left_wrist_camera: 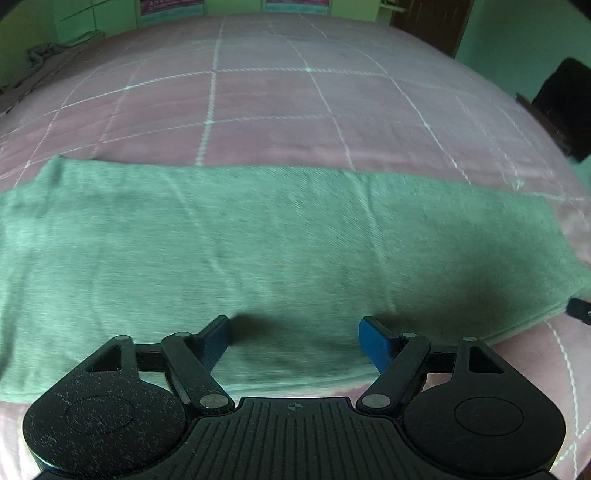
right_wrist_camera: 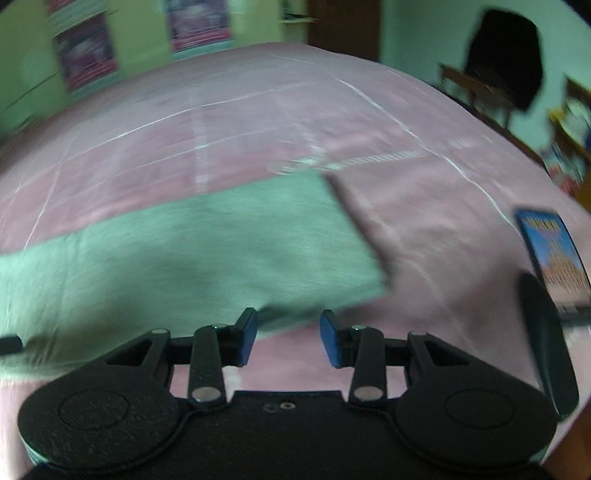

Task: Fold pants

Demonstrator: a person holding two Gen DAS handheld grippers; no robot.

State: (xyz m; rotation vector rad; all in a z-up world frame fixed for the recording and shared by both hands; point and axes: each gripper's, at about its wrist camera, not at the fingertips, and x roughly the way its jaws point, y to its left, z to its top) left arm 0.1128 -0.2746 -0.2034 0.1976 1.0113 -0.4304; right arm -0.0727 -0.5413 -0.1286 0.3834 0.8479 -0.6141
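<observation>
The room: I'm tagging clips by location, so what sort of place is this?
Probably a bedroom: pants lie on a bed with a pink checked bedspread, posters hang on green walls, and a door stands behind.

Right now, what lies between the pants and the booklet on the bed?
Only bare pink bedspread lies between the green pants and the booklet; the right wrist view shows it, though blurred.

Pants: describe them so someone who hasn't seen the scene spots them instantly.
A pink quilted bedspread with pale stitched grid lines fills both views. Across its near part lies a long flat band of cloth, the pants. They are the only grey-green item on the pink cover, smooth, lying just beyond the blue fingertips.
</observation>
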